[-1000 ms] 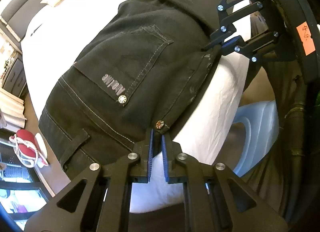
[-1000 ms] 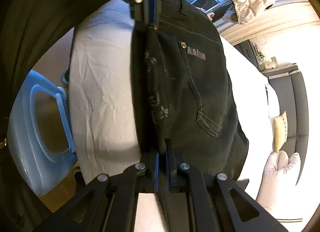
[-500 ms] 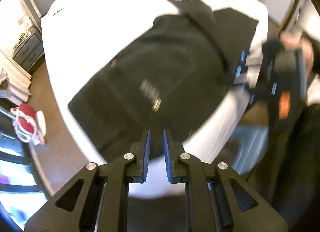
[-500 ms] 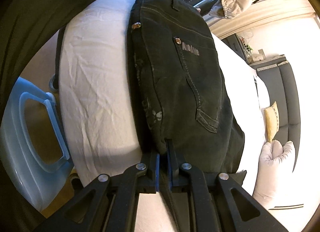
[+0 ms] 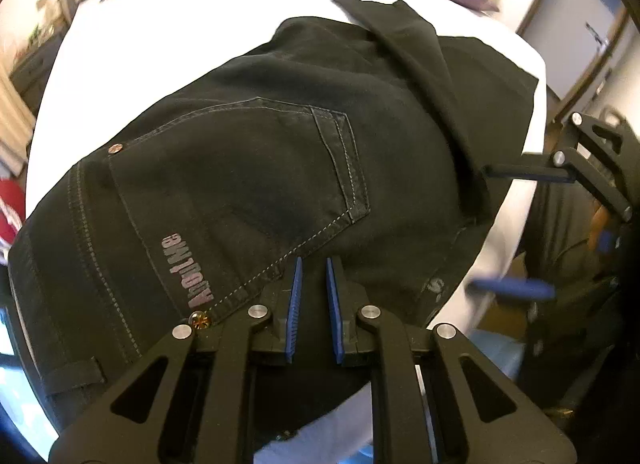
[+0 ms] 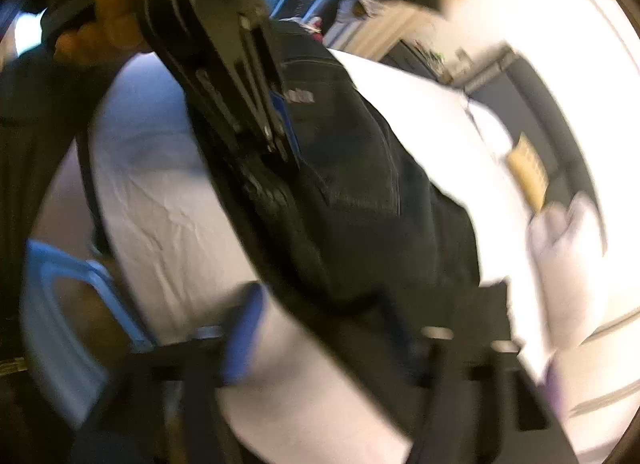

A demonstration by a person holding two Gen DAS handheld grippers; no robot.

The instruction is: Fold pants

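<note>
One pair of black denim pants (image 5: 280, 151), lying flat on a white bed (image 5: 180, 35), seat side up. Left wrist view: back pocket (image 5: 240, 187) with pale contrast stitching, a copper rivet at its corner, grey lettering along the pocket edge, a belt loop at the near left. One leg lies folded across the far part of the garment, its hem pointing toward the far pillows. The waistband runs along the near edge of the bed. Left gripper (image 5: 311, 304): blue-padded fingers (image 5: 295, 300) nearly together, a slim gap between them, nothing clamped; tips hover over the seat just below the pocket. Right gripper (image 5: 520, 232) shows at the right edge, beside the pants, its two fingers spread well apart.

Right wrist view, heavily blurred: same pants (image 6: 380, 191) stretch away across the bed (image 6: 172, 215), pocket lettering faintly visible. Right gripper (image 6: 360, 320): jaws have just been opening and stand wide, empty, one blue pad over the sheet, the other over the dark fabric; contact cannot be told. Left gripper (image 6: 286, 125) hangs over the pants at the far end.
</note>
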